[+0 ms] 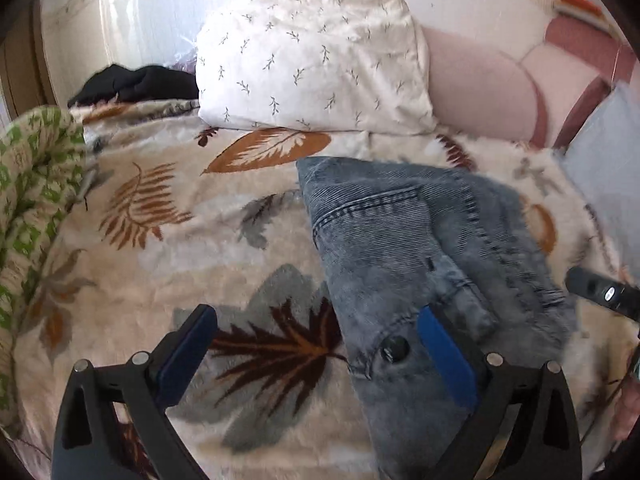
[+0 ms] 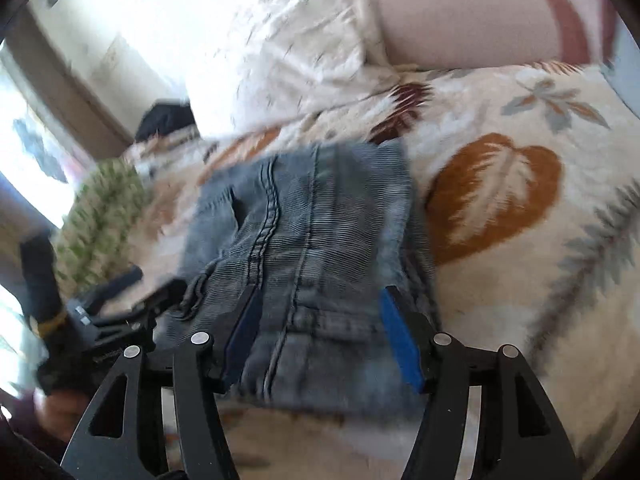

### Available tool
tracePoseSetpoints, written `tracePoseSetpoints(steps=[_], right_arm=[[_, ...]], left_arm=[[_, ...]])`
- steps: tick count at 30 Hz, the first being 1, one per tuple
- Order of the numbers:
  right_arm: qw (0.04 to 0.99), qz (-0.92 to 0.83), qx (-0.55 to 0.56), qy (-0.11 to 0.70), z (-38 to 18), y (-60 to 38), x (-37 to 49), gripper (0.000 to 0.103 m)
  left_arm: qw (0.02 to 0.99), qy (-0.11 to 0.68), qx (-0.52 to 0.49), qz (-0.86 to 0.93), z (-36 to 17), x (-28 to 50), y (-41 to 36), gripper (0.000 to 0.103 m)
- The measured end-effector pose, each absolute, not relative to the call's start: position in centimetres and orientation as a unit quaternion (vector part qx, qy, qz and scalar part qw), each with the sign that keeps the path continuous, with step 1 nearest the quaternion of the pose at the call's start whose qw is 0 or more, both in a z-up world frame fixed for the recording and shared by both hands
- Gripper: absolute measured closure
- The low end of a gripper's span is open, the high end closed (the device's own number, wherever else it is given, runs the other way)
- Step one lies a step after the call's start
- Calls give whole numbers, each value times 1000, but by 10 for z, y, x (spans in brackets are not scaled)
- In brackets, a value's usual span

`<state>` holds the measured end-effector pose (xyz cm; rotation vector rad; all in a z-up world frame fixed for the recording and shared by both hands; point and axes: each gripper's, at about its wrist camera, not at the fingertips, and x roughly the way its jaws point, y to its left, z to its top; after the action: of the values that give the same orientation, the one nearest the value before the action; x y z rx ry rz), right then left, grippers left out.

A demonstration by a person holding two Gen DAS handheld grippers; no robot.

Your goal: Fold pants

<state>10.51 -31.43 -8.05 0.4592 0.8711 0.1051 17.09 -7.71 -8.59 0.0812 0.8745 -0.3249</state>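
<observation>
Pretty far along here, I'd say. The jeans (image 1: 432, 264) are already down to a compact bundle on the blanket (image 1: 168, 240), just in front of the pillow (image 1: 312, 56), with the waistband button and a back pocket showing on top. My left gripper (image 1: 316, 332) is spread wide, its right finger over the denim near the button and its left finger over bare blanket, gripping nothing. My right gripper (image 2: 320, 312) is wide too, straddling the near edge of the bundle without pinching it. What's left, I reckon: maybe one more fold or just squaring up the edges, since the right side looks a bit ragged.
</observation>
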Motion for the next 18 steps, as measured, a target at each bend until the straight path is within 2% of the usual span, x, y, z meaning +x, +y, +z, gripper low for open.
tracePoseSetpoints(steps=[1, 4, 7, 11, 18], right_arm=[[880, 47, 242, 407, -75, -324, 97, 35], [874, 28, 300, 382, -69, -355, 78, 32], [874, 45, 325, 358, -64, -360, 71, 32], [879, 46, 257, 398, -74, -325, 79, 33], [867, 31, 146, 476, -116, -284, 93, 32]], left_arm=[[888, 430, 25, -160, -85, 170, -72, 1], [878, 444, -6, -178, -82, 161, -67, 1], [886, 424, 27, -188, -80, 142, -81, 1], [887, 416, 98, -175, -94, 131, -99, 1], [883, 417, 132, -172, -115, 130, -102, 0]])
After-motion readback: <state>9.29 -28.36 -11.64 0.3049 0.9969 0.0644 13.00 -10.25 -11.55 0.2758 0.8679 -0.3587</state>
